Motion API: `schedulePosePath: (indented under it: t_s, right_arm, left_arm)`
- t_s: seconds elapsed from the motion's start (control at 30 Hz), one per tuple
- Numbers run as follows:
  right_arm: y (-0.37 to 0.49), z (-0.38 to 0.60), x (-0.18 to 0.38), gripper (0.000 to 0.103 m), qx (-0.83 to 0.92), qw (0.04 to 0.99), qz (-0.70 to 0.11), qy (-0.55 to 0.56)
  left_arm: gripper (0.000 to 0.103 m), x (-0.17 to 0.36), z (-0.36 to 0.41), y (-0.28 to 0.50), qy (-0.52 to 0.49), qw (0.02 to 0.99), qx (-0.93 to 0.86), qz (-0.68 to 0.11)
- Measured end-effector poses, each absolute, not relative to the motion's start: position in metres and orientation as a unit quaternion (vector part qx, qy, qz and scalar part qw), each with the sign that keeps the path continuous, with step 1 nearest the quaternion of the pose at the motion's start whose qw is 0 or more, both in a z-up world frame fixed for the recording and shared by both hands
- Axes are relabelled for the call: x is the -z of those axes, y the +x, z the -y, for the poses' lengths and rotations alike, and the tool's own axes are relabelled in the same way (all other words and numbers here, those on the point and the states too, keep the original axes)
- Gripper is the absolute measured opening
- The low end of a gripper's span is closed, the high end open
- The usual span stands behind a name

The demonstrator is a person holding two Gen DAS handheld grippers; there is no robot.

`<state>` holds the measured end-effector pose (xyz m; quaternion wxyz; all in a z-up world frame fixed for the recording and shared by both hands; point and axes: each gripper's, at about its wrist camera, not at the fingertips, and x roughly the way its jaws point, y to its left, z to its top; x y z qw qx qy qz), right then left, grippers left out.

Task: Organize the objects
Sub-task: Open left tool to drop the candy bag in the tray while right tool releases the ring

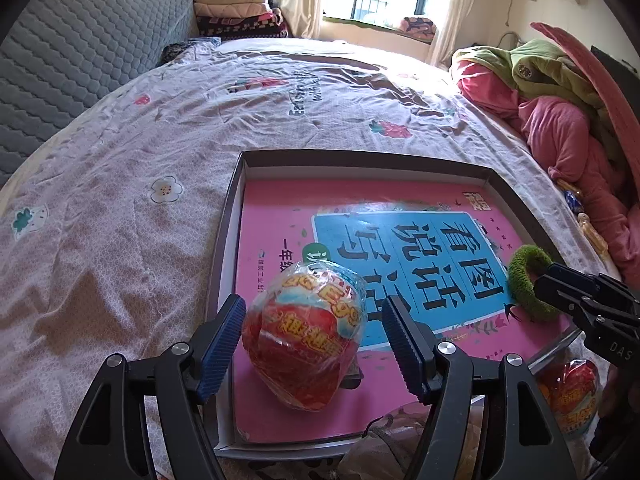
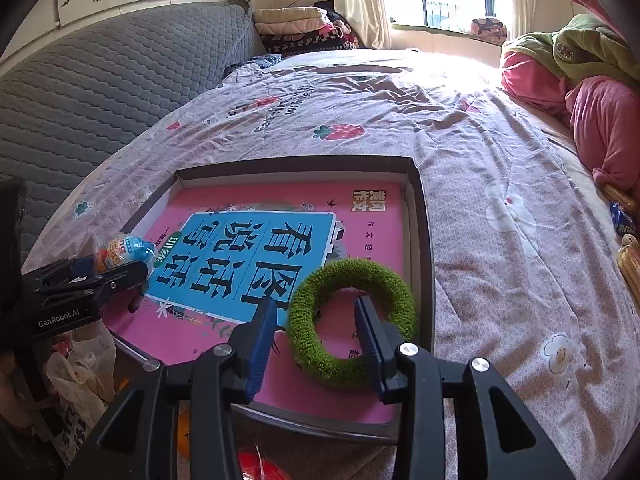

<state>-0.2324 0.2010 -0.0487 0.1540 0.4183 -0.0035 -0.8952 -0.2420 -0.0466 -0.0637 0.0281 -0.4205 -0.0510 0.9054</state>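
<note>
A: What is the largest thing in view?

B: The bed (image 1: 160, 200), under a pale floral sheet, with a grey quilted headboard (image 1: 80, 60) to one side and a heap of pink and green bedding (image 1: 560, 100) to the other.

A: And on it?

B: A shallow dark-rimmed box (image 1: 230, 240) near the bed's edge. A pink book (image 1: 276, 216) with a blue panel lies flat inside and covers nearly all of its floor.

A: Then the smaller things?

B: 2 of them, both resting on the book. A wrapped toy egg (image 1: 306, 336) — red, orange and blue foil — sits at the near left corner of the box. A fuzzy green ring (image 2: 352, 320) lies at the near right, close beside the box's right wall.

A: How do the tools stand?

B: The left tool (image 1: 314, 344) is released: its blue pads stand on either side of the egg with a clear gap on each side. The right tool (image 2: 316, 344) is released too — 1 pad sits inside the ring's hole, the other outside the band, neither pressing on it.
</note>
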Motion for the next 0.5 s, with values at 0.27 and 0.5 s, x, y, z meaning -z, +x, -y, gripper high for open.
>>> schedulePosePath:
  t_s: [0.27,0.5]
  right_arm:
    - [-0.227,-0.202,0.041,0.052,0.902,0.153,-0.004,0.403]
    - [-0.22,-0.202,0.031,0.056,0.911,0.151,-0.01,0.384]
  left_arm:
    - [0.074,0.052,0.049,-0.237,-0.411,0.034,-0.909,0.064]
    - [0.074,0.031,0.047,-0.224,-0.388,0.037,-0.919,0.063]
